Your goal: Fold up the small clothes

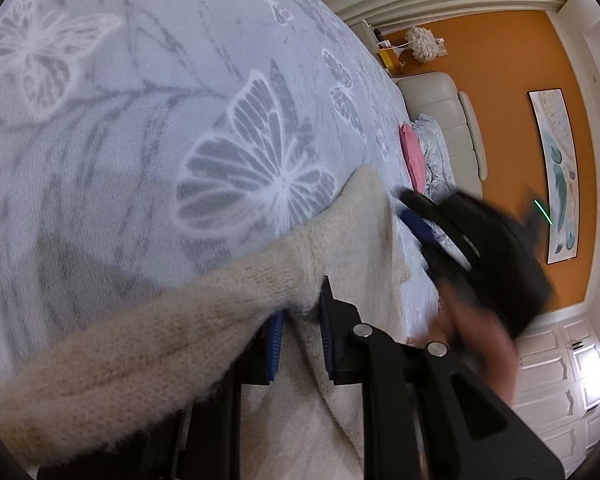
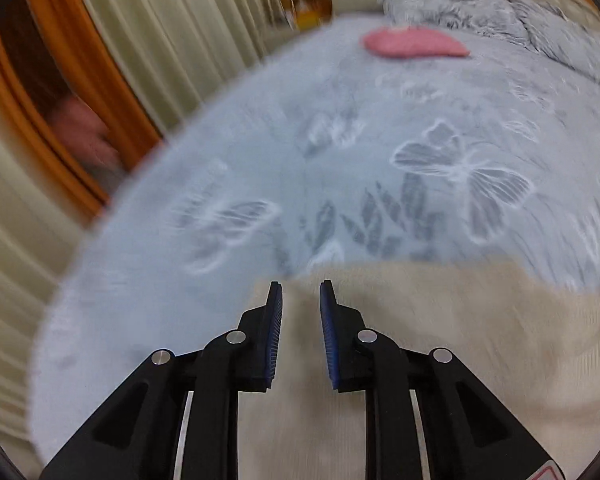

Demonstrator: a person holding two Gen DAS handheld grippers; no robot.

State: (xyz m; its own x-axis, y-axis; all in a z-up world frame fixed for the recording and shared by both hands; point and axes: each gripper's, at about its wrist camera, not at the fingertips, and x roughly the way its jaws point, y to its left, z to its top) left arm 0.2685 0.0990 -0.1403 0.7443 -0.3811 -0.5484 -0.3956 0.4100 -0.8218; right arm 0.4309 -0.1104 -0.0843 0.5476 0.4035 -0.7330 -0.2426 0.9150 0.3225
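Sweater (image 1: 148,344) only half folded: my left gripper (image 1: 300,320) pinches its fold, right gripper (image 2: 300,300) hovers empty, jaws apart.

Left gripper (image 1: 300,320): black angular linkage arms, round silver pivot pins, blue ribbed pads inside each finger. Right gripper (image 2: 301,312): same build, with silver rails along the finger bases and a red-edged marking at its lower right corner. Hand (image 1: 476,344) bare, no sleeve visible.

A bed (image 2: 380,128) spread with a pale blue butterfly-print blanket (image 1: 148,128) carries a cream knit garment (image 2: 460,320), a folded pink cloth (image 2: 416,43) and a rumpled grey quilt (image 2: 480,8).
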